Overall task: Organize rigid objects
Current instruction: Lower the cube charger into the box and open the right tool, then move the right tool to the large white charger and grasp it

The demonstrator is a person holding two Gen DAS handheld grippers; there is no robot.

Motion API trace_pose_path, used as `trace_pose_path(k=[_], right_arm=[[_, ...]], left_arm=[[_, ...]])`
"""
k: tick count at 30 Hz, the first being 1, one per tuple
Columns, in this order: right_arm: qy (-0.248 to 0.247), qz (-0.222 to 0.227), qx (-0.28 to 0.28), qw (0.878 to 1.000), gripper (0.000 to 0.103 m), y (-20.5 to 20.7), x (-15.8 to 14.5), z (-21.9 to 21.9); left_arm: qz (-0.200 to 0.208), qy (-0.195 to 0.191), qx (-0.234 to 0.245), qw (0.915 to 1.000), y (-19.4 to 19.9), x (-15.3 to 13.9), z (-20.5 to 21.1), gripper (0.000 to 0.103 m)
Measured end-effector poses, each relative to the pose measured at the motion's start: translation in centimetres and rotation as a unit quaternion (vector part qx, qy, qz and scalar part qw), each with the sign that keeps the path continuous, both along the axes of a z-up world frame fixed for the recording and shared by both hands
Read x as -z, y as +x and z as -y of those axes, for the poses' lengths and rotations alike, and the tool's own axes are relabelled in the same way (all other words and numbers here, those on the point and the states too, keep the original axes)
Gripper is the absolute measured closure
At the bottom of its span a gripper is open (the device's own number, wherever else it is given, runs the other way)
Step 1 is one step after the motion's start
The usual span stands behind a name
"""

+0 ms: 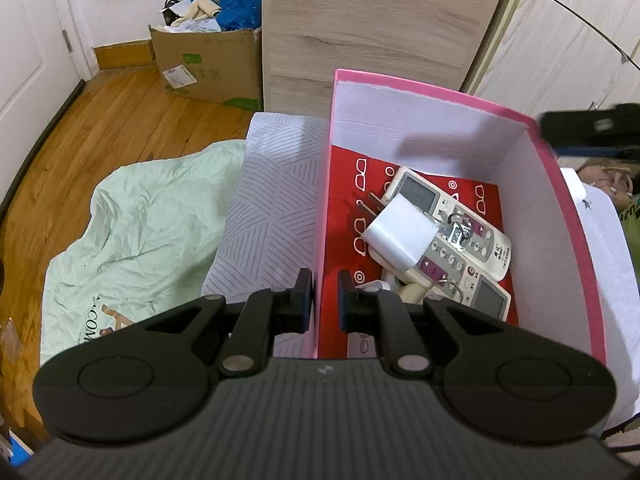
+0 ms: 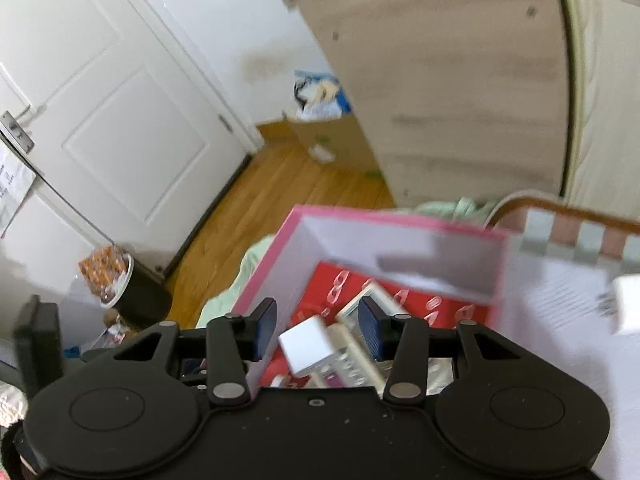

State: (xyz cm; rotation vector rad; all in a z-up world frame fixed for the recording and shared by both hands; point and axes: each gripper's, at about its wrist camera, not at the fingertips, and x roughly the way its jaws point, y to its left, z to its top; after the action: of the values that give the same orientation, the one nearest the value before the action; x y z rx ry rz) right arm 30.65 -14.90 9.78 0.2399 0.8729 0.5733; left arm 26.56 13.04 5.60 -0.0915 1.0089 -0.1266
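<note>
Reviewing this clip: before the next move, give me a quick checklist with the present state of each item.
1. Left gripper clamped on the side wall of the pink box: ok.
2. Right gripper empty, open above the box: ok.
3. White charger lying inside the box on the remote controls: ok.
4. Key rings inside the box: ok.
5. Another white object outside the box on the bedding: not ok, still to be put away.
6. What that object is: cannot tell, blurred.
</note>
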Motion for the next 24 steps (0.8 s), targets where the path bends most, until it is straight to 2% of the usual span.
trace_pose_path(k=[3, 5, 9, 11, 15, 19, 24], right_arm=[[-0.010, 0.029, 0.017, 0.999, 0.049, -0.6, -1.2, 2.5], [-0.036, 0.059, 0.035, 0.997, 0.047, -1.1, -1.6, 4.5], [-0.089, 0.091, 0.079, 0.989, 0.043, -1.0, -0.6, 7.6], [-0.098, 0.087, 0.101, 0.986, 0.043, -0.2, 0.9, 9.4], [-0.100, 0.070, 0.153, 0.981, 0.034, 1.9, 5.0, 12.9], [-0.114, 0.042, 0.210, 0.970, 0.034, 3.6, 8.8, 16.1], [-0.116, 0.033, 0.211, 0.970, 0.034, 4.0, 10.8, 17.7]], left_arm=[[0.000, 0.000, 0.003, 1.0000, 0.0, 0.1, -0.1, 0.093], [-0.001, 0.002, 0.006, 1.0000, -0.1, 0.1, 0.0, 0.093], [-0.001, 0.008, 0.005, 1.0000, 0.0, 0.1, 0.3, 0.093], [-0.001, 0.011, 0.003, 0.9999, 0.0, 0.1, 0.5, 0.093], [-0.001, 0.013, 0.001, 0.9999, 0.0, 0.0, 0.7, 0.093], [-0.001, 0.012, 0.000, 0.9999, 0.0, 0.0, 0.6, 0.093], [0.000, 0.014, 0.002, 0.9999, -0.1, 0.1, 0.6, 0.093]])
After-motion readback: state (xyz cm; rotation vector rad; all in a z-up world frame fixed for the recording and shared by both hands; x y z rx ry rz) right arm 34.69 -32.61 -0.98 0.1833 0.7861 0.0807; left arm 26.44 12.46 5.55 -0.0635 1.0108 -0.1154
